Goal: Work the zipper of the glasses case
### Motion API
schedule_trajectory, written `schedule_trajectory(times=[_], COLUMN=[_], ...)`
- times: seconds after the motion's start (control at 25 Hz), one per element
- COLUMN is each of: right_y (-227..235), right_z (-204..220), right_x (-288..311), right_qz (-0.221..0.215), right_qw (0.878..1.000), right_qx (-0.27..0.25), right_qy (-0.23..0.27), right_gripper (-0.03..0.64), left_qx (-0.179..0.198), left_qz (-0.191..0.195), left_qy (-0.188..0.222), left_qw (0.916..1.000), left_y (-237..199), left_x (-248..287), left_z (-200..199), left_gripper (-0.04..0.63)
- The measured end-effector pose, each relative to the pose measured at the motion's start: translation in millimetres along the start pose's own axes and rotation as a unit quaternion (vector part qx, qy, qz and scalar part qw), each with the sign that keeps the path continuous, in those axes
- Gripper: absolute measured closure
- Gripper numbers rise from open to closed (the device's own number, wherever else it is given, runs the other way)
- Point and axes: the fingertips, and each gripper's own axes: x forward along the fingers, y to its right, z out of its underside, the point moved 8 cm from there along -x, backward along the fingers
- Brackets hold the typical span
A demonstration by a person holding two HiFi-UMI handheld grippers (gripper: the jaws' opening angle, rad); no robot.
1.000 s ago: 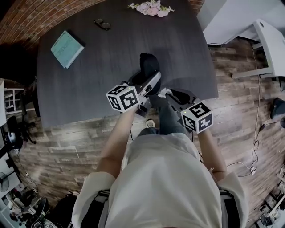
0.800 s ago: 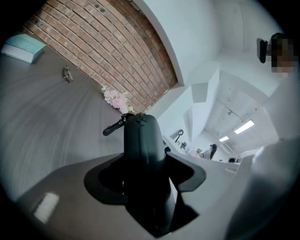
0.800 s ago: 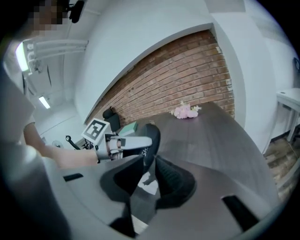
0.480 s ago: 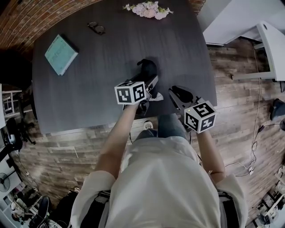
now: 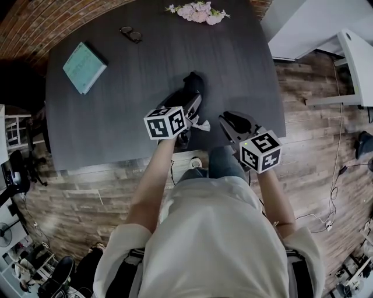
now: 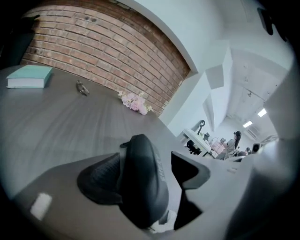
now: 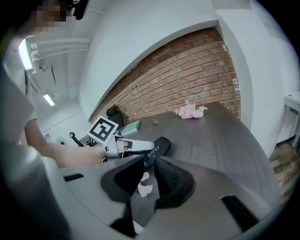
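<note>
Case [image 5: 193,83] is being released by the opening left gripper [image 6: 147,176]; the near-closed, empty right gripper [image 7: 149,164] is likely needed on it next.

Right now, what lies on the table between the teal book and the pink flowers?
A pair of glasses lies between the book and the flowers; the head view shows it.

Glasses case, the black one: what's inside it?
Its inside is hidden: the glasses case looks closed, its shell covering whatever it holds. Only a white scrap shows at its near end. A pair of glasses lies apart on the table.
</note>
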Motion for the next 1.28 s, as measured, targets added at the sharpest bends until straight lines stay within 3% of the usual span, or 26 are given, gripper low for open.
schedule_trajectory(times=[0.48,0.92,1.28], right_y=[-69,-134,-168], right_z=[5,33,60], right_x=[-37,-83,-102], right_qz=[0.041,0.072,0.07], right_qw=[0.996,0.989,0.984], right_qx=[-0.04,-0.051,-0.068], right_qy=[0.062,0.12,0.151], right_gripper=[0.554,0.568,0.571], left_qx=[0.049,0.094,0.118], left_qz=[0.015,0.01,0.003], left_qy=[0.07,0.119,0.131], left_qw=[0.9962,0.9884,0.9844], left_y=[33,68,76], left_x=[-108,-206,-252], left_z=[9,54,85], left_gripper=[0.289,0.462,0.549])
